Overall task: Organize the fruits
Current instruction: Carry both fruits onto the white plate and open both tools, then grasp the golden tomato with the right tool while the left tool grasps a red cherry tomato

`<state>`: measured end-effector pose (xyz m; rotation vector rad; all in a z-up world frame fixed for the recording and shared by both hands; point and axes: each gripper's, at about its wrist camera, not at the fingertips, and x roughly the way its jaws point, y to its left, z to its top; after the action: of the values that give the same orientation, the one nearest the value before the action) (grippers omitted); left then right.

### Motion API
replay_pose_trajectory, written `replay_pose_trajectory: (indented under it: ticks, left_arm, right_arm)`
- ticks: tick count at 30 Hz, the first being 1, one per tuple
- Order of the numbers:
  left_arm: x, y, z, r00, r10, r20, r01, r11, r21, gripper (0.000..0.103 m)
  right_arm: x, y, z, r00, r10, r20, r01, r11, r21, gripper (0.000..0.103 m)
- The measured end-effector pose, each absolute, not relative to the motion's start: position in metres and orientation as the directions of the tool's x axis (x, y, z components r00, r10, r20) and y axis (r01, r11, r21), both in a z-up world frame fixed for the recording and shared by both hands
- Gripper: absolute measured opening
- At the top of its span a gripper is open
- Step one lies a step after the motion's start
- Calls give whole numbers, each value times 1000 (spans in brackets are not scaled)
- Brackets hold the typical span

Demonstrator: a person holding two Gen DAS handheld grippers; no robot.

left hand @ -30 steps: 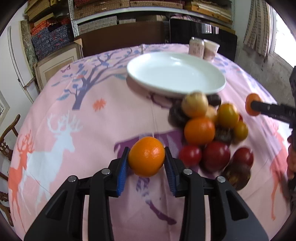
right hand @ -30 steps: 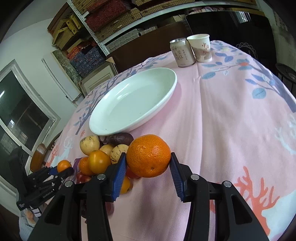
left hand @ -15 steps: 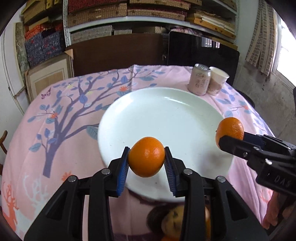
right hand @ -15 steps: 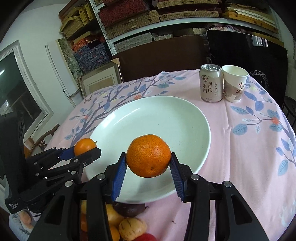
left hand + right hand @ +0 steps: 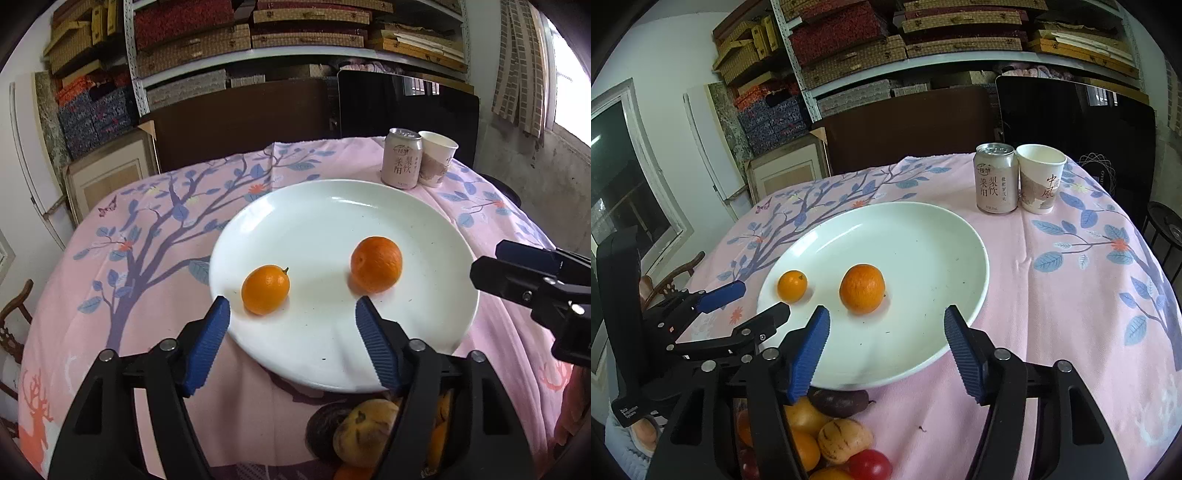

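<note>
1. Fruits are what I am sorting, on a round table under a pink tablecloth point(image 5: 155, 258) printed with trees and deer.
2. Next in size is the white plate point(image 5: 436, 332), mid-table, with most of its floor bare.
3. My left gripper point(image 5: 291, 325) hangs over the plate's near rim; its jaws are opening and nothing sits between the blue pads.
4. My right gripper point(image 5: 884, 332) hangs at the near rim too, jaws opening, empty between the pads.
5. A pile of unsorted fruit point(image 5: 827, 435) lies on the cloth just below the plate's near edge: orange, pale streaked, dark purple and red pieces.
6. At the far edge stand a drink can point(image 5: 995, 177) and a paper cup point(image 5: 1041, 177), side by side and apparently touching.
7. The larger orange point(image 5: 376, 264) rests on the plate, toward its right side in my left view.
8. The smaller orange point(image 5: 266, 288), with its stem nub, lies on the plate just beyond my left pads.
9. Risks, as I judge them: both oranges are round and loose on a smooth plate, so a nudge from a finger as I pull back could roll them off the rim. My two grippers are close together, so reaching for the pile at once could make them collide or scatter it.
</note>
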<state>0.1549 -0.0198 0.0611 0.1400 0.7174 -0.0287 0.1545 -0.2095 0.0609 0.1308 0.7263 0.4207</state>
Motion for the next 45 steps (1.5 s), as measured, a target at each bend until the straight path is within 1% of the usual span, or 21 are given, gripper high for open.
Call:
replay_pose_trajectory:
  ticks: [1,3,7,10,11,13,15,17,20,22,24,25,27,28,32,35,39,40,41,42,45]
  left_arm:
    - [147,-20,66,766,33,-642,67,989,131,76]
    - [127,-20,76,794,58,-605,46,987,154,86]
    - [86,-19,85,814,75,-576,23,987,162,91]
    - [56,-16,78,805,107,-583,2,983,182,96]
    - [46,-13,73,797,116,-593,-3,982,188,98]
    - [28,-5,61,775,129,-619,-14,982,188,98]
    - [13,5,44,736,136,-663,-22,984,178,98]
    - [5,13,35,701,138,-700,-32,986,164,98]
    - [-1,17,37,714,126,-688,-45,990,135,98]
    - [-3,14,39,724,127,-678,-39,989,144,98]
    - [-2,11,37,719,117,-686,-20,989,147,98]
    - [-1,9,35,715,113,-690,-12,989,149,98]
    - [0,5,35,711,101,-696,3,989,146,98]
    - [3,3,35,709,97,-699,6,990,143,98]
    - [3,-4,35,708,83,-702,27,989,144,98]
    - [2,-9,35,715,88,-693,37,986,164,98]
    - [1,-15,36,724,88,-684,53,982,183,98]
    - [1,-16,36,726,90,-681,56,980,189,98]
    - [1,-17,37,728,91,-679,56,980,192,98]
    - [0,-17,37,730,92,-677,57,979,194,98]
    - [0,-18,37,732,91,-675,60,978,198,98]
  right_arm:
    - [146,-213,64,678,420,-604,-327,907,264,69]
    - [127,-220,67,693,422,-585,-321,907,273,72]
    - [88,-232,60,704,427,-567,-307,903,299,77]
    - [63,-232,51,703,425,-570,-307,904,296,80]
    - [54,-231,46,700,423,-575,-310,906,289,83]
    - [38,-228,36,684,425,-593,-323,905,276,87]
    - [29,-225,28,667,418,-617,-333,908,256,87]
    - [23,-222,29,676,420,-605,-342,907,247,87]
    - [23,-220,29,679,422,-600,-350,905,239,87]
    - [25,-216,24,663,420,-620,-353,905,236,85]
    - [27,-213,20,650,417,-635,-357,906,230,75]
    - [29,-211,18,637,422,-645,-359,903,236,72]
    - [35,-210,13,606,440,-663,-357,895,268,62]
    - [37,-209,11,594,447,-669,-352,892,283,60]
    - [48,-205,3,552,471,-688,-333,881,336,58]
    - [54,-201,-4,516,482,-708,-323,875,360,54]
    - [58,-196,-6,517,482,-707,-320,875,362,52]
    - [58,-196,-6,519,482,-706,-318,876,363,51]
    - [59,-198,-6,521,482,-705,-315,876,366,47]
    - [60,-200,-6,520,483,-704,-310,875,372,45]
    - [60,-203,-6,513,501,-697,-311,865,393,42]
